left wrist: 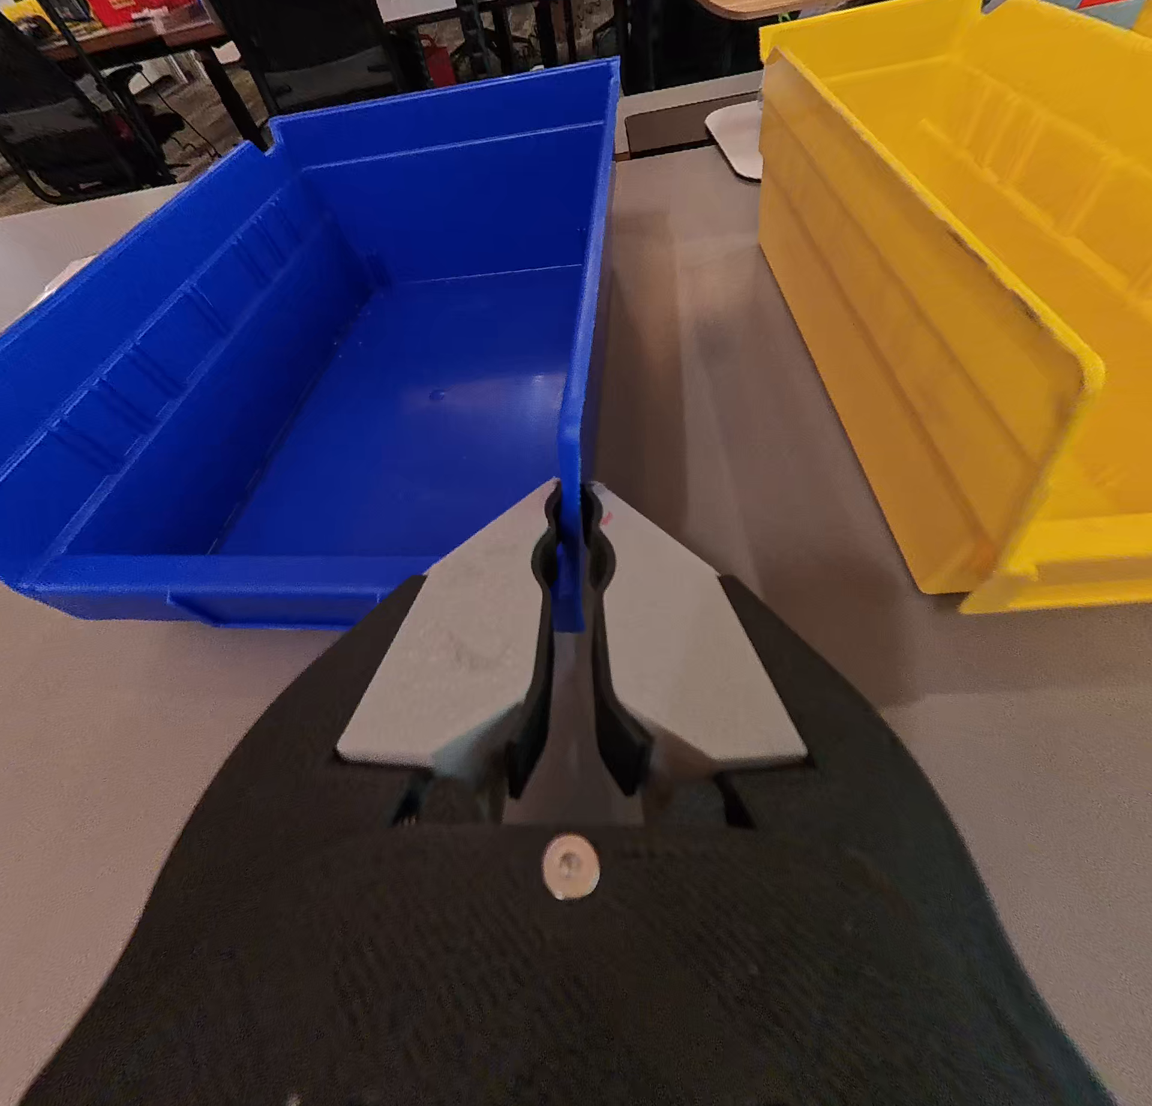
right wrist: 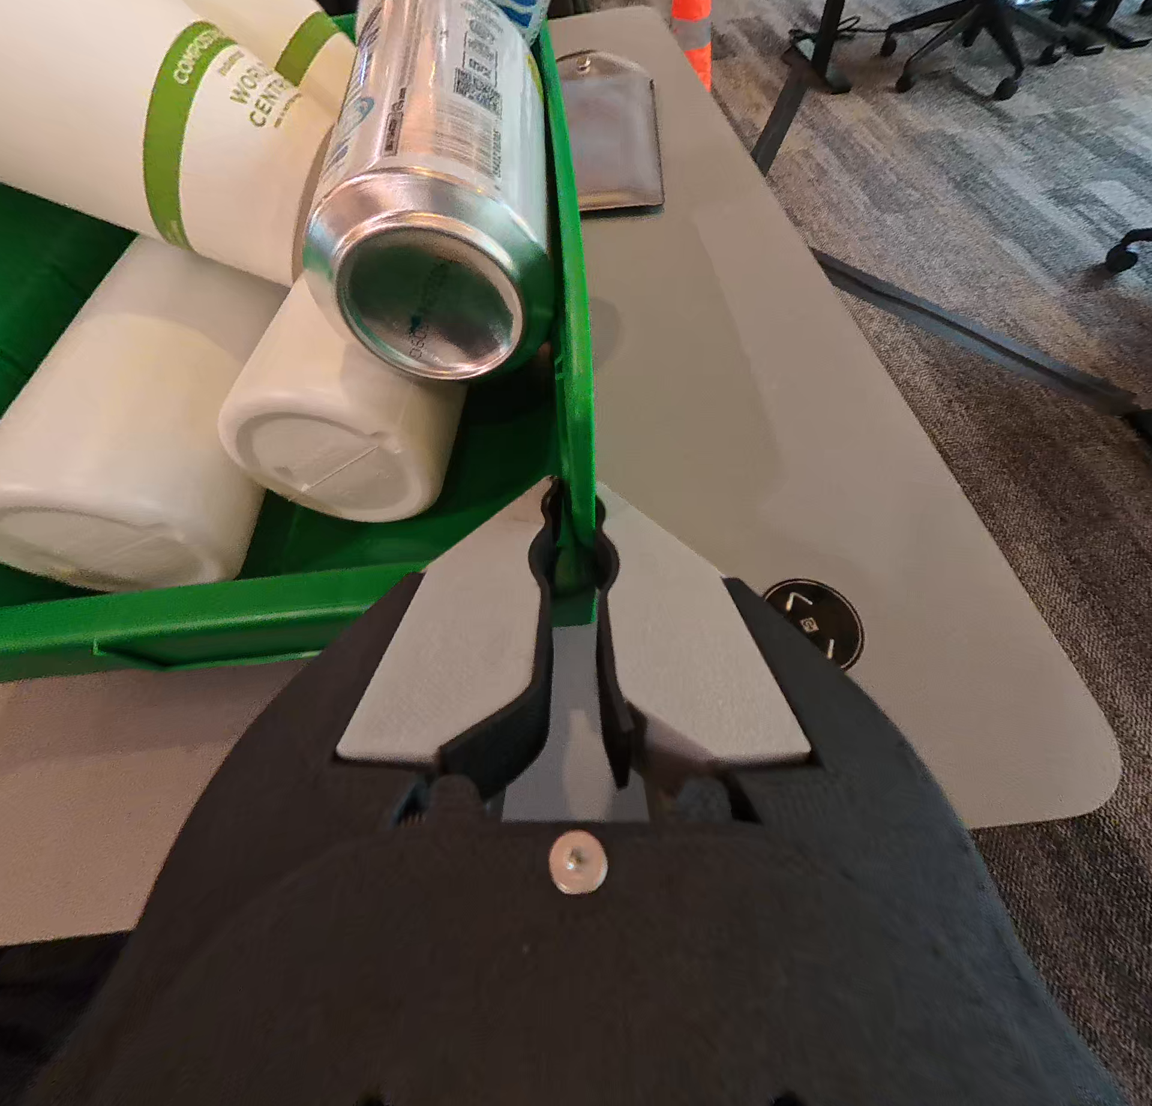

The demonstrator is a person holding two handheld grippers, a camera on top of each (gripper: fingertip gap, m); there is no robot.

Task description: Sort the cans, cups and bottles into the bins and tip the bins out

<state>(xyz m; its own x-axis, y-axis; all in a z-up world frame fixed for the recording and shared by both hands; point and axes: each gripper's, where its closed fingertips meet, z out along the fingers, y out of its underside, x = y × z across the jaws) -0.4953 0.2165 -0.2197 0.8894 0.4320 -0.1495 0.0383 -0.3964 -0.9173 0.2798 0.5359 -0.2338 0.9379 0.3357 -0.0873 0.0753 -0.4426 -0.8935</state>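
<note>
Left tool [left wrist: 572, 502] pinching the right wall of the blue bin [left wrist: 349, 403] near its front corner – bin sitting empty on the grey tabletop [left wrist: 717, 390], yellow bin [left wrist: 922, 303] off to the right, apart. Right tool [right wrist: 576, 502] clamped on the right wall of the green bin [right wrist: 570, 303], loaded with white cups [right wrist: 118, 452] lying on their sides and a silver can [right wrist: 436, 203] resting on top against that wall – all on the tabletop [right wrist: 779, 427]
</note>
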